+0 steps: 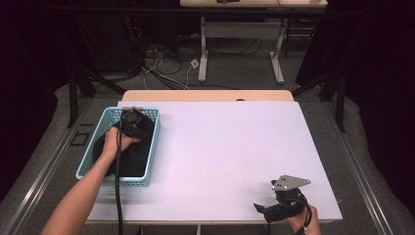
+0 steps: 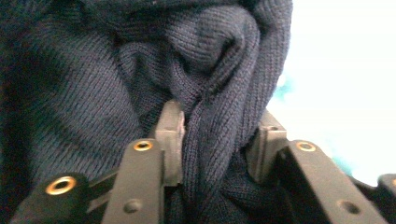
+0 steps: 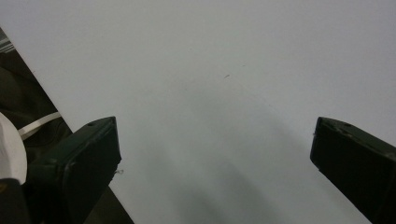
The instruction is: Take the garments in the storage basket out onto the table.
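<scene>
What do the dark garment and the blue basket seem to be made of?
Dark garment: knitted yarn, perhaps wool or acrylic; fine ribbed stitches show between the left tool's jaws. Blue basket: apparently moulded plastic, with an open lattice wall and even matte colour.

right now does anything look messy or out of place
Only the dark knit garment: it is bunched up in the blue basket and bulges past the left rim, with a fold pinched in the left claw. The right claw hangs open over bare table.
</scene>
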The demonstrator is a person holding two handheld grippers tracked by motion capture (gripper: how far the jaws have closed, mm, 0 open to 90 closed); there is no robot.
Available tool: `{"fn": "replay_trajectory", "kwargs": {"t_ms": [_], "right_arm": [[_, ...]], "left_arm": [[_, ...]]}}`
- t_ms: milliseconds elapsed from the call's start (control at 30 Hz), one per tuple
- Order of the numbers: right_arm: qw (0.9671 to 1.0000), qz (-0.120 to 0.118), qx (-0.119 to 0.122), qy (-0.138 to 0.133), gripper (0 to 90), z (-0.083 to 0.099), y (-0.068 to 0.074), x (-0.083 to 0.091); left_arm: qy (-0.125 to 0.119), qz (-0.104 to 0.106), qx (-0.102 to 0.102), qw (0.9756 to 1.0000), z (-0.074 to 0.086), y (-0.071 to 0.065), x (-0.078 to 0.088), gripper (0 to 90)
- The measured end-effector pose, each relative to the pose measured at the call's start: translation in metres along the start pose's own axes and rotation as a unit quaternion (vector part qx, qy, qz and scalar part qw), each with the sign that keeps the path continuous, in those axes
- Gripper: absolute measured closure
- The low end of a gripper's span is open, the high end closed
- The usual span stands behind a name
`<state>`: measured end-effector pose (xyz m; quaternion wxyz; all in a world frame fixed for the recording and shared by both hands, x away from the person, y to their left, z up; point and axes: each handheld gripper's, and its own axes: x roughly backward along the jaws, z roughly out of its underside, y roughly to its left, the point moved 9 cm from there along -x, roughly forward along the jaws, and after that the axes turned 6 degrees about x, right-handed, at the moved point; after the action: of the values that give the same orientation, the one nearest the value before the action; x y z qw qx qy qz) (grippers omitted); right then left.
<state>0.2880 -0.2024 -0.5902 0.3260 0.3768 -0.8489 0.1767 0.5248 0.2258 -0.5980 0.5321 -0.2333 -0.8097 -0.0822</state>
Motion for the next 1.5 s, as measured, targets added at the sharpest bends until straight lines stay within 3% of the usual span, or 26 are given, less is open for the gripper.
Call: {"fn": "replay_trajectory", "kwargs": {"t_ms": [200, 300, 567, 733, 767, 933, 1100, 1333, 1500], "right_arm": [[1.0, 0.002, 0.003, -0.003, 1.2, 0.0, -0.001, 0.0], [1.0, 0.004, 0.003, -0.004, 1.2, -0.001, -0.003, -0.001], [1.0, 0.005, 0.003, -0.003, 1.2, -0.001, -0.003, 0.001], [1.0, 0.006, 0.005, -0.004, 1.2, -0.001, -0.004, 0.002], [1.0, 0.007, 0.005, -0.004, 1.2, -0.001, -0.004, 0.001], [1.0, 0.005, 0.001, -0.004, 1.2, -0.001, -0.003, 0.001], [1.0, 0.008, 0.004, -0.004, 1.2, -0.001, -0.004, 0.002], [0.9999, 0.008, 0.005, -0.006, 1.2, 0.0, -0.005, 0.002], [1.0, 0.008, 0.003, -0.005, 1.2, 0.0, -0.005, 0.002]], "left_arm": [[-0.043, 0.036, 0.019, 0.9982, 0.003, 0.003, 0.013, 68.3], [-0.061, 0.045, 0.018, 0.997, 0.002, 0.002, 0.021, 68.9], [-0.116, 0.046, -0.01, 0.9921, -0.006, -0.007, 0.052, 68.9], [-0.165, 0.042, -0.028, 0.985, -0.014, -0.013, 0.078, 68.3], [-0.165, 0.042, -0.028, 0.985, -0.014, -0.013, 0.078, 68.4], [-0.186, 0.045, -0.049, 0.9803, -0.02, -0.017, 0.097, 69.0], [-0.218, 0.048, -0.062, 0.9729, -0.028, -0.025, 0.117, 73.7], [-0.223, 0.046, -0.071, 0.9711, -0.032, -0.032, 0.12, 76.6], [-0.243, 0.045, -0.081, 0.9656, -0.036, -0.036, 0.129, 77.0]]}}
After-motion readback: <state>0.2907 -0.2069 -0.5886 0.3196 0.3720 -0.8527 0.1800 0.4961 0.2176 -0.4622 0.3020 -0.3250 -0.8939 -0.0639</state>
